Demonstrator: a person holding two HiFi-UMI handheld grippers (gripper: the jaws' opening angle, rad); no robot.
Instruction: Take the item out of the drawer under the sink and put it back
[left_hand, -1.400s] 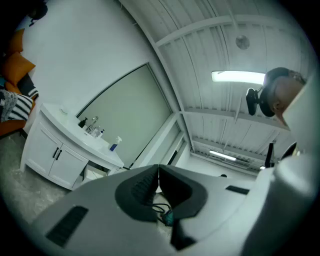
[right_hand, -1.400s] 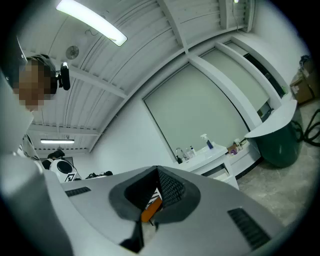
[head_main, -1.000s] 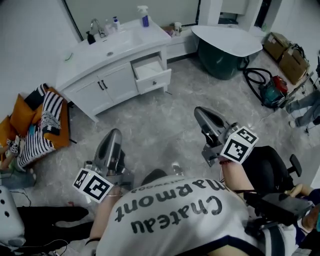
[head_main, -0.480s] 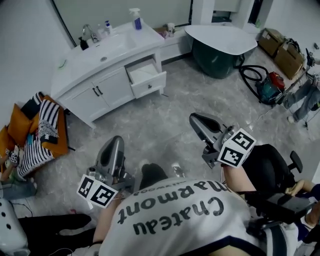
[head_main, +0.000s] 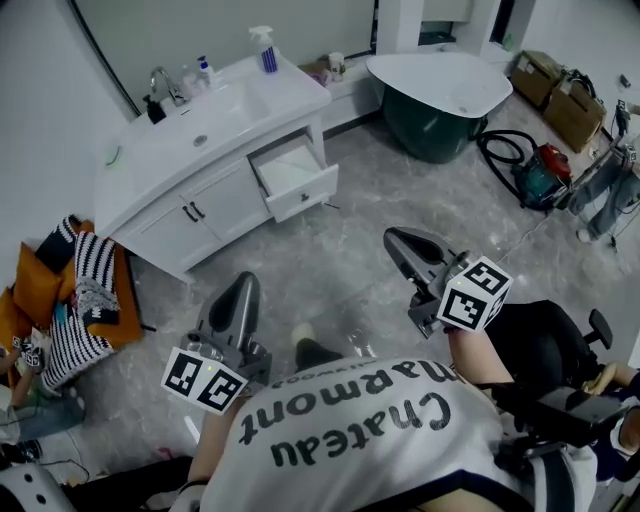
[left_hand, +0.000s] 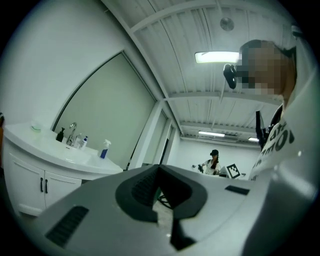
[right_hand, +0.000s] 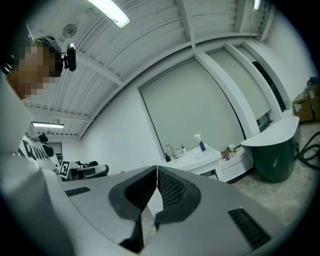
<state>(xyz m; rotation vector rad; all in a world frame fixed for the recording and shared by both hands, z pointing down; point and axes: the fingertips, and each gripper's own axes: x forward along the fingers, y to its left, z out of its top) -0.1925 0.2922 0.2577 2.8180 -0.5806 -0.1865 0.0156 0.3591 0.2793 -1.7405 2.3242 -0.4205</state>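
The white sink cabinet (head_main: 215, 135) stands against the far wall. Its right-hand drawer (head_main: 290, 170) under the counter is pulled out. The inside looks pale, and I cannot make out any item in it. My left gripper (head_main: 245, 282) is shut and empty, held low over the grey floor well short of the cabinet. My right gripper (head_main: 392, 238) is also shut and empty, level with the left one and to the right of the drawer. In the left gripper view the cabinet (left_hand: 35, 165) lies off to the left. The right gripper view has the sink counter (right_hand: 197, 159) ahead of the shut jaws.
A spray bottle (head_main: 266, 48) and a faucet (head_main: 160, 80) stand on the counter. A dark green tub (head_main: 445, 100) sits at the right, with a vacuum (head_main: 535, 178) and boxes (head_main: 560, 98) beyond. Striped cloth on an orange seat (head_main: 80, 290) is at the left, a black chair (head_main: 545, 345) at my right.
The view has swung a little, so the cabinet sits slightly lower and further left in the picture. Both grippers stay shut and empty, roughly where they were.
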